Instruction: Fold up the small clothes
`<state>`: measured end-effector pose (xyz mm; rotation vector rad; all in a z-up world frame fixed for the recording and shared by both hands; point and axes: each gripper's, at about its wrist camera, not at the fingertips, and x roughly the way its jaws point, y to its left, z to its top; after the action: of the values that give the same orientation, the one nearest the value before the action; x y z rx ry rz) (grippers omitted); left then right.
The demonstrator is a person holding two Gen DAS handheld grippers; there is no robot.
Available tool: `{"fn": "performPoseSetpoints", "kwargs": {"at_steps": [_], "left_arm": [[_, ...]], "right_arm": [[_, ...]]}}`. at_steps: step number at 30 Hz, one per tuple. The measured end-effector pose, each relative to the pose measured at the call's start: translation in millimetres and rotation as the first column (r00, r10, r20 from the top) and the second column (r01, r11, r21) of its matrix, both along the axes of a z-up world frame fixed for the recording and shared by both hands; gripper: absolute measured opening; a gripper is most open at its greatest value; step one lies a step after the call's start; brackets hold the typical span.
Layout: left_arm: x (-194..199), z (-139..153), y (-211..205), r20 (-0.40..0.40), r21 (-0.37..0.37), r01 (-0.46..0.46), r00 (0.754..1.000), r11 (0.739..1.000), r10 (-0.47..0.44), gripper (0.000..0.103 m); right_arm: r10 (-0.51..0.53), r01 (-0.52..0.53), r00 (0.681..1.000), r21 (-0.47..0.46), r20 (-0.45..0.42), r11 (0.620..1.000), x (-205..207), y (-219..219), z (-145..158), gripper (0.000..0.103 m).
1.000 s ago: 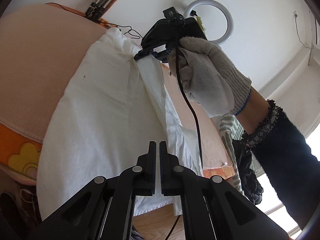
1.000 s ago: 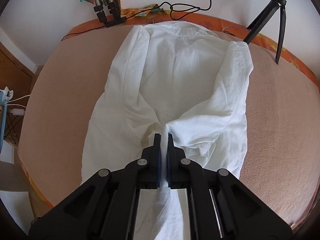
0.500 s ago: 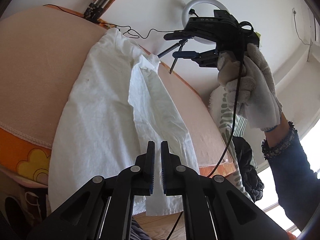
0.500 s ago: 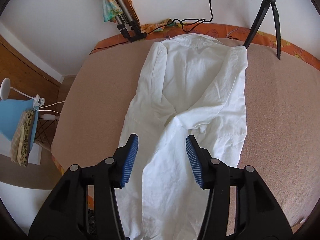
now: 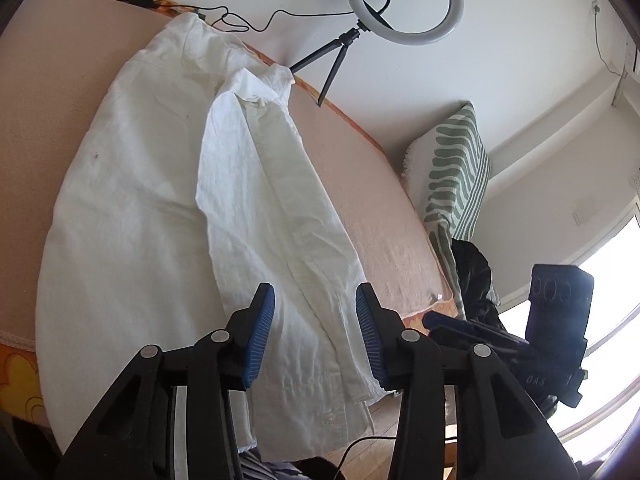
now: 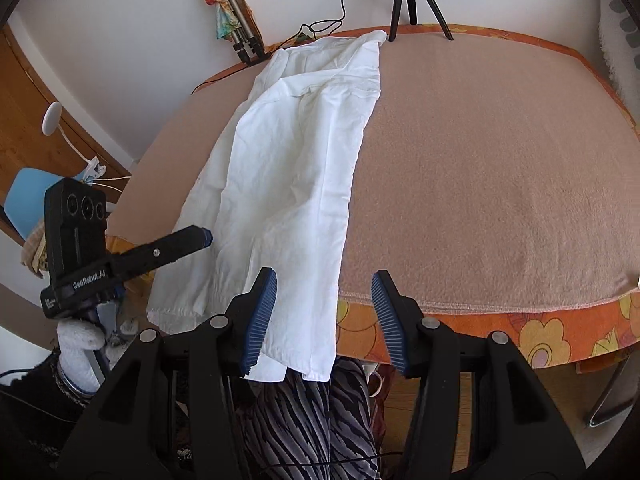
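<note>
A white shirt (image 5: 168,200) lies lengthwise on the peach blanket, its right side folded over the middle, its hem hanging over the near edge. It also shows in the right wrist view (image 6: 288,168). My left gripper (image 5: 314,320) is open and empty above the hem end. My right gripper (image 6: 324,308) is open and empty at the table's near edge, beside the shirt's hanging hem. The left gripper (image 6: 200,238) also shows at the left of the right wrist view.
The peach blanket (image 6: 480,168) covers the table with an orange flowered border (image 6: 540,332). A ring light on a tripod (image 5: 404,0) stands at the far edge. A striped pillow (image 5: 456,176) and dark clothes (image 5: 472,272) lie to the right. A second tripod (image 6: 236,36) leans on the wall.
Both grippers opened and let go of the shirt. They pulled back toward the near edge, the right one down and to the right. The shirt's side now lies folded over.
</note>
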<state>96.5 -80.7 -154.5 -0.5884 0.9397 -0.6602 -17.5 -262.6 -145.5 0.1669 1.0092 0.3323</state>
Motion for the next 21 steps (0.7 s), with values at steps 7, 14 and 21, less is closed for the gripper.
{"fn": "performPoseSetpoints", "kwargs": {"at_steps": [7,14,21], "left_arm": [[62.6,11.9,-17.4,-0.021,0.103,0.004,1.000,0.995,-0.002,0.041],[115.0,-2.4,-21.8,-0.100,0.149,-0.054,0.993,0.987,0.069,0.041],[138.1,-13.6,-24.9,-0.116,0.179,-0.075,0.989,0.981,0.097,0.041]], "right_arm": [[0.146,-0.126,0.983,-0.165,0.116,0.978,-41.7,42.4,0.5,0.052],[0.245,-0.200,0.959,-0.273,0.142,0.941,-47.0,75.4,-14.6,0.060],[0.341,-0.229,0.926,-0.474,0.165,0.850,-54.7,106.6,-32.0,0.060]]}}
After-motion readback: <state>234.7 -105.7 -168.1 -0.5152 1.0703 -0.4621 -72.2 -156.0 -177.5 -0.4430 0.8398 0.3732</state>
